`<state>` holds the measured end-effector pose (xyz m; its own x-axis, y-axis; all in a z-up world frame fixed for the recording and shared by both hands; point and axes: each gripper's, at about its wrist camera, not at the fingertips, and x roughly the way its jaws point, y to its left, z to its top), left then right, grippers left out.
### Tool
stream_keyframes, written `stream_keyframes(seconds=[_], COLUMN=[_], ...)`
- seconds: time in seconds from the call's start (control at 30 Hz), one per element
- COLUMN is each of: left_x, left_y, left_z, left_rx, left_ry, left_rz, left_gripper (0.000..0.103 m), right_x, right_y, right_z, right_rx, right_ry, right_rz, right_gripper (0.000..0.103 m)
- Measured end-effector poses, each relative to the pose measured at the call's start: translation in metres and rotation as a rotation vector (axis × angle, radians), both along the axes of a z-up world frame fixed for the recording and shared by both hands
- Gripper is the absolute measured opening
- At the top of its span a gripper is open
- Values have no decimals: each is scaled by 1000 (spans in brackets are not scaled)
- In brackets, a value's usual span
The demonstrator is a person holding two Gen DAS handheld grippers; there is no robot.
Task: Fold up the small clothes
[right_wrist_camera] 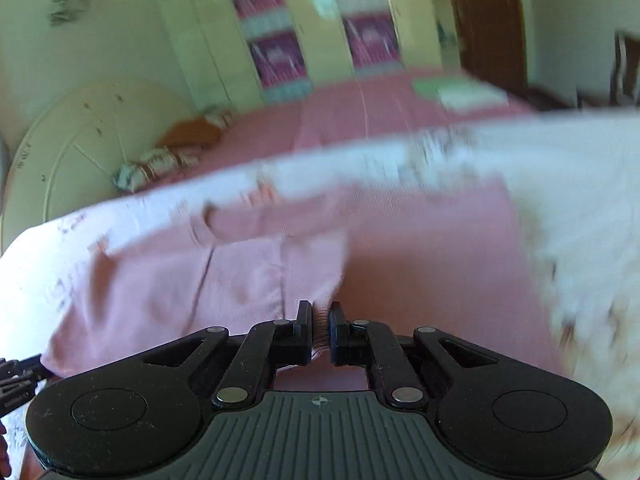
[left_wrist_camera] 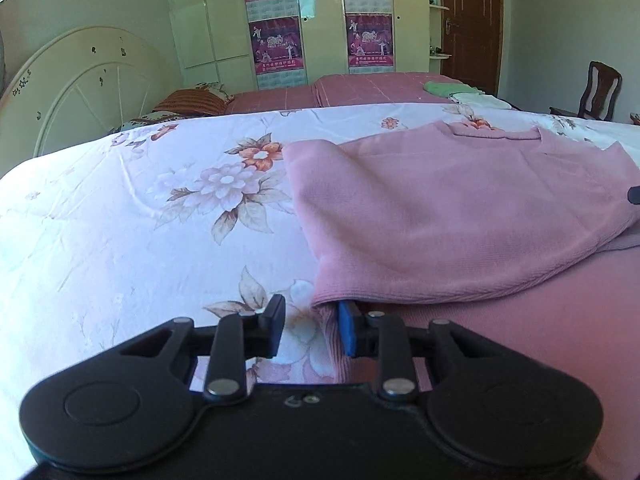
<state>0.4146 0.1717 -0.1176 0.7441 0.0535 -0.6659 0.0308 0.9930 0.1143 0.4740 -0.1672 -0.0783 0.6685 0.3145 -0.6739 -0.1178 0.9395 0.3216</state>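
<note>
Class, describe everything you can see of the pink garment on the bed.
The pink garment looks like a fine ribbed knit with a neckline at its far edge. It lies mostly flat on the floral sheet, one layer folded over. The right gripper pinches its near edge; the left gripper straddles its near corner.

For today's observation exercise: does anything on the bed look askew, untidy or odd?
The pink knit top lies crooked on the floral sheet, one flap folded over and sagging at the near hem. The right claw pinches that hem; the left claw stands open beside it. Nothing looks damaged.
</note>
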Motion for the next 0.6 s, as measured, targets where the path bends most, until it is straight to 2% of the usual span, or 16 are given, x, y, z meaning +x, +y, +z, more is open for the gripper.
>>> stream_keyframes(seconds=[0.13,0.23,0.3,0.37,0.47,0.53,0.6], left_x=[0,2,3,3,1,-7,-22], left_y=[1,2,2,2,3,7,16], left_z=[-2,-3,-4,-4,-2,4,17], left_rx=[2,1,1,-2,3,6,-24], left_ry=[4,9,9,10,20,33,-3], left_rz=[2,-1,0,4,-1,-21,-29], left_gripper=[28,28,29,29,31,36,36], right_x=[-10,-18,-22,-20,-17,-15,-20], right_y=[-8,-14,-13,-11,-11,-12,-17], right_z=[-15,-4,1,-1,-10,-18,-10], right_rx=[42,67,47,5,15,18,11], right_ry=[8,-33,-53,-34,-9,38,11], right_rz=[-43,-66,-59,-42,-57,-45,-62], right_gripper=[7,7,7,7,7,7,7])
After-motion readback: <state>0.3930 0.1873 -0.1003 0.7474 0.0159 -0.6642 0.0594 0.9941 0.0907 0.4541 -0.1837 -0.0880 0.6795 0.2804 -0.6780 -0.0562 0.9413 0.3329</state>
